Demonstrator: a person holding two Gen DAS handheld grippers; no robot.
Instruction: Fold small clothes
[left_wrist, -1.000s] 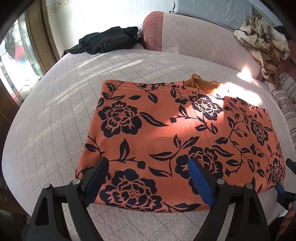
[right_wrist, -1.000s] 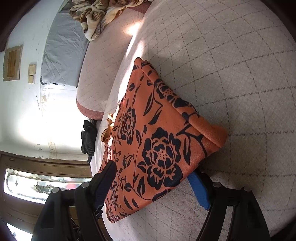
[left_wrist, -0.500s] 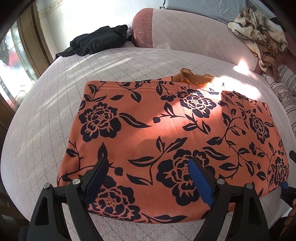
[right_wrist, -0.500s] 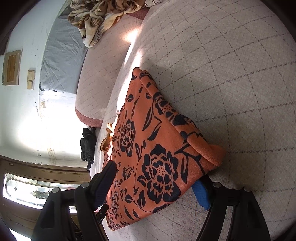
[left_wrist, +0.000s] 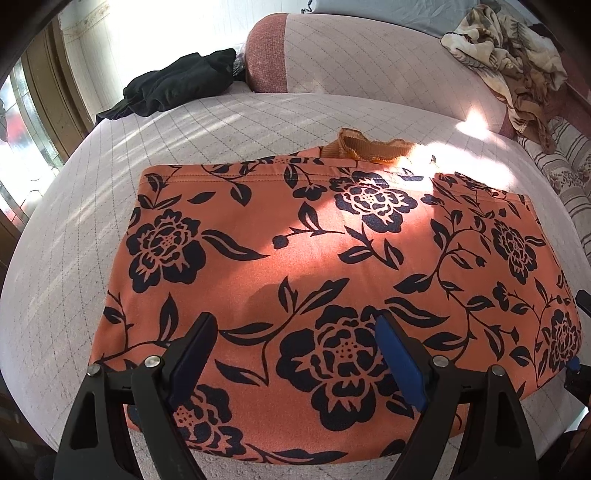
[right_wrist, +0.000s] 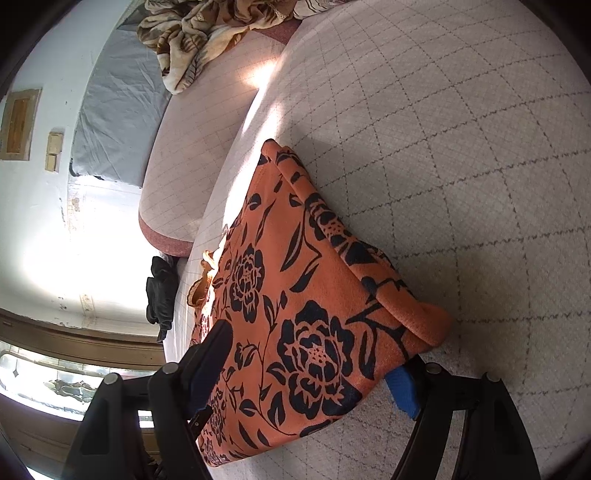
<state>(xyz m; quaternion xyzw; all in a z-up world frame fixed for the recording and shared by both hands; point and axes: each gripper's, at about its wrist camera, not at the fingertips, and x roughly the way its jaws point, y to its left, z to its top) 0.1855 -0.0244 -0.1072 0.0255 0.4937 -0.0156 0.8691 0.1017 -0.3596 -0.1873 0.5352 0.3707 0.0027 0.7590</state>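
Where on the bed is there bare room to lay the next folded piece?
Bare quilt lies between the orange floral garment and the black clothes, and right of the garment's folded end. The blanket heap crowds the far corner.

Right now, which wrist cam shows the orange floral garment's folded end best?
Right wrist. The orange floral garment shows its rolled, doubled edge side-on at the near corner, layers visible. Left wrist shows the garment spread flat from above; that end sits at the frame's right edge, distorted.
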